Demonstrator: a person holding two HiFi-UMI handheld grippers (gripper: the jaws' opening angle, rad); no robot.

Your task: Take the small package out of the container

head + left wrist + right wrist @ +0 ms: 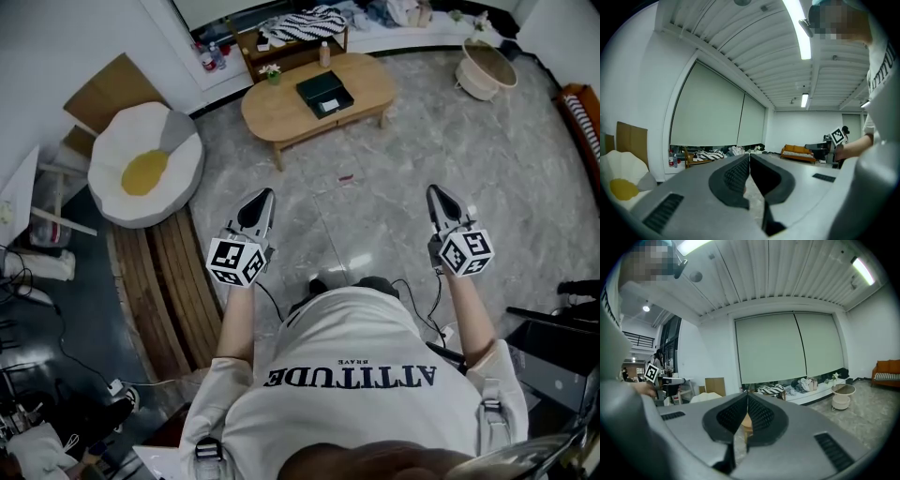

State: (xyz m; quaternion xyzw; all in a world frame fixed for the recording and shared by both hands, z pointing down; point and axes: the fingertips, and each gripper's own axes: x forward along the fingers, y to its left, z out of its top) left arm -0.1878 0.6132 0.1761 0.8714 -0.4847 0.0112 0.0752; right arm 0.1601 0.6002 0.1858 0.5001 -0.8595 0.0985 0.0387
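Note:
A dark, flat container (324,94) lies on the oval wooden coffee table (366,89) across the room. A small pale item shows at its near edge, too small to identify. Both grippers are held out at chest height, well short of the table. My left gripper (265,196) is shut and holds nothing; its jaws (749,157) meet tip to tip. My right gripper (435,191) is shut too, with nothing between its jaws (746,397). A sliver of the wooden table (746,422) shows behind them.
A small plant (272,72) and a bottle (324,53) stand on the table. An egg-shaped cushion (145,164) and wooden slats (164,281) lie to the left, a woven basket (486,67) at the far right. Marble floor (375,206) lies between me and the table.

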